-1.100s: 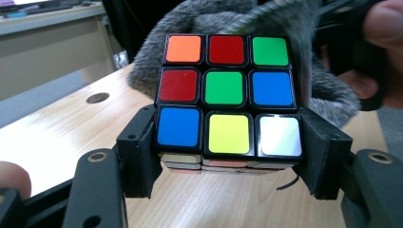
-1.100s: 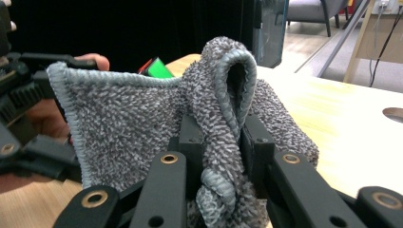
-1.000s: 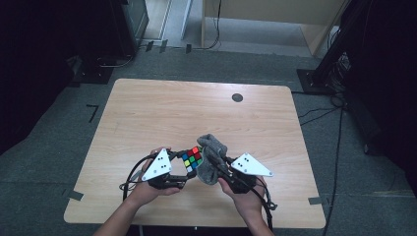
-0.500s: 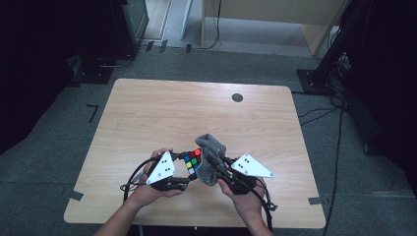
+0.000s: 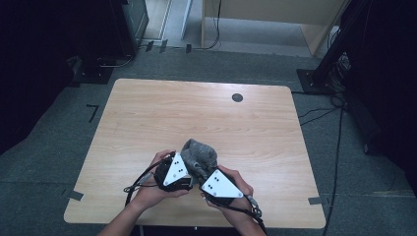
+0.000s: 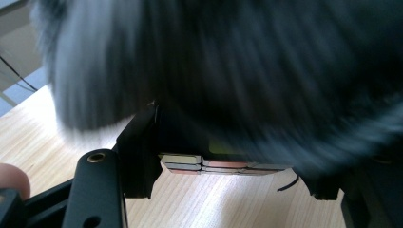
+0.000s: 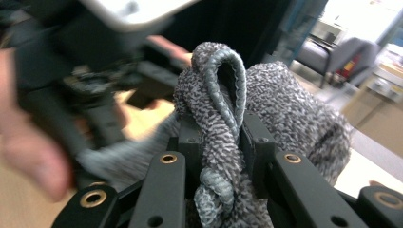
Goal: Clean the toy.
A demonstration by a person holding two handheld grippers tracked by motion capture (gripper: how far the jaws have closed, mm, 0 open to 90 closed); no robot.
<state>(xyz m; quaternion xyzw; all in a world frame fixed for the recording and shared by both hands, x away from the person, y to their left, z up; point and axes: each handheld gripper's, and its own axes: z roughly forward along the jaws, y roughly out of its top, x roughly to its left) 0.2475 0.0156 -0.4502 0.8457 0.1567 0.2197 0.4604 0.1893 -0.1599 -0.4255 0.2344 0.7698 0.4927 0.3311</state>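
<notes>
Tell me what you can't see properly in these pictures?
- Puzzle cube: in the left gripper view the grey cloth covers all but its bottom row of tiles.
- The cloth itself: blurred in the left gripper view, so its weave is lost.
- Left gripper: in the high view its grey plate and the cloth hide the jaws.
- Right gripper: the jaw tips are buried in the cloth.

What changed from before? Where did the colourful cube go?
The right gripper swung the grey cloth leftward over the colourful cube, so from above the cube is now hidden. The left gripper stayed shut on the cube, the right stayed shut on the cloth, and the table is unchanged.
</notes>
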